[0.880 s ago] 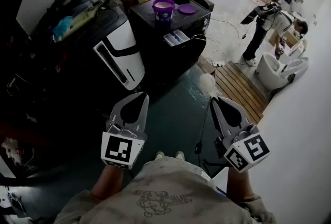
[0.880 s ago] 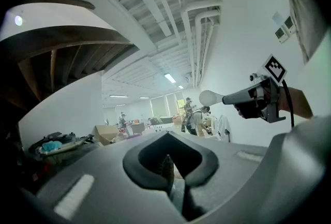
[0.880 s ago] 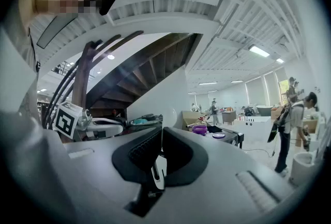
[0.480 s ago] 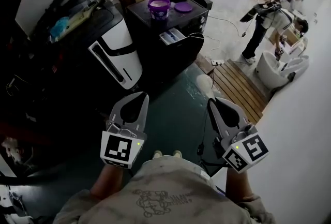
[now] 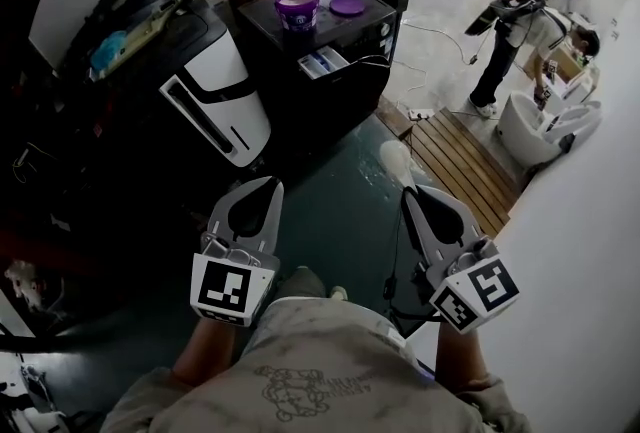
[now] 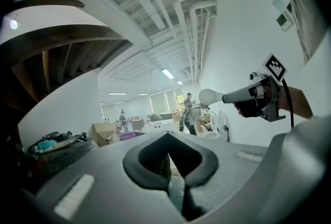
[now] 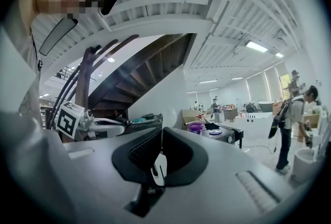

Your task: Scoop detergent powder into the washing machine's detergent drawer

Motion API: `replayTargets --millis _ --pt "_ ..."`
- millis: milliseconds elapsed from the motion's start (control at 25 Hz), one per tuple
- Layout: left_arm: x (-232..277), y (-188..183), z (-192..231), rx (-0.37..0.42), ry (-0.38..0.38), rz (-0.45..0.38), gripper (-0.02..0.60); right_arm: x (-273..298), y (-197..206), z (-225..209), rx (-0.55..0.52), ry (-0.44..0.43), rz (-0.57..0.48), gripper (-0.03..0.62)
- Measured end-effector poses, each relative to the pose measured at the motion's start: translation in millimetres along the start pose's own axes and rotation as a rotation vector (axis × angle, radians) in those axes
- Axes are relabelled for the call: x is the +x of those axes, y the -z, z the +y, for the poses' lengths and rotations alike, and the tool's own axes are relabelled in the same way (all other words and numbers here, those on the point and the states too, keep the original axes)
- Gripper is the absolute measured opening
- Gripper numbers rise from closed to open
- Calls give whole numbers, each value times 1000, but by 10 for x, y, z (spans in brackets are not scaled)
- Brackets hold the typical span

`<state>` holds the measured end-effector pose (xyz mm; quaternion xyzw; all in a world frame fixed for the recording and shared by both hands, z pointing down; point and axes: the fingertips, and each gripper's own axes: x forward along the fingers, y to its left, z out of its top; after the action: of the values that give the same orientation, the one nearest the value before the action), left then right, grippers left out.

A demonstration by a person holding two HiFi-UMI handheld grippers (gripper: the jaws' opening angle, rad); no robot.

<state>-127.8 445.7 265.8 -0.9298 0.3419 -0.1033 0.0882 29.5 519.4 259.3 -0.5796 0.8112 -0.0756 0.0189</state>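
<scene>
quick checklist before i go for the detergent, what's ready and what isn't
1. Left gripper free: ok. Its jaws are shut with nothing between them.
2. Right gripper free: ok. Its jaws are shut and empty too.
3. Purple tub open: ok. Its lid lies beside it on top of the washing machine.
4. Detergent drawer pulled out: ok.
5. Scoop located: cannot tell, too small to make out at this range.
6. Tub and drawer within reach: not ok. The machine stands across the floor, well ahead of both grippers, so step closer first.
</scene>
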Motion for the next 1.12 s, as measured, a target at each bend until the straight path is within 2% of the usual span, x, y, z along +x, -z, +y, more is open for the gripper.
replayTargets --millis 280,640,800,960,1120 --pt "175 7 -23 3 -2 2 0 45 49 -170 6 0 9 35" --pt "557 119 175 -5 12 -3 0 383 111 -413 -1 6 32 35" --pt "802 160 356 -16 15 -11 0 641 129 -566 -4 13 50 35" --pt "1107 314 603 -32 17 15 0 988 130 -745 4 19 72 35" --pt "1465 274 906 -27 34 0 0 1365 140 -982 40 34 82 35"
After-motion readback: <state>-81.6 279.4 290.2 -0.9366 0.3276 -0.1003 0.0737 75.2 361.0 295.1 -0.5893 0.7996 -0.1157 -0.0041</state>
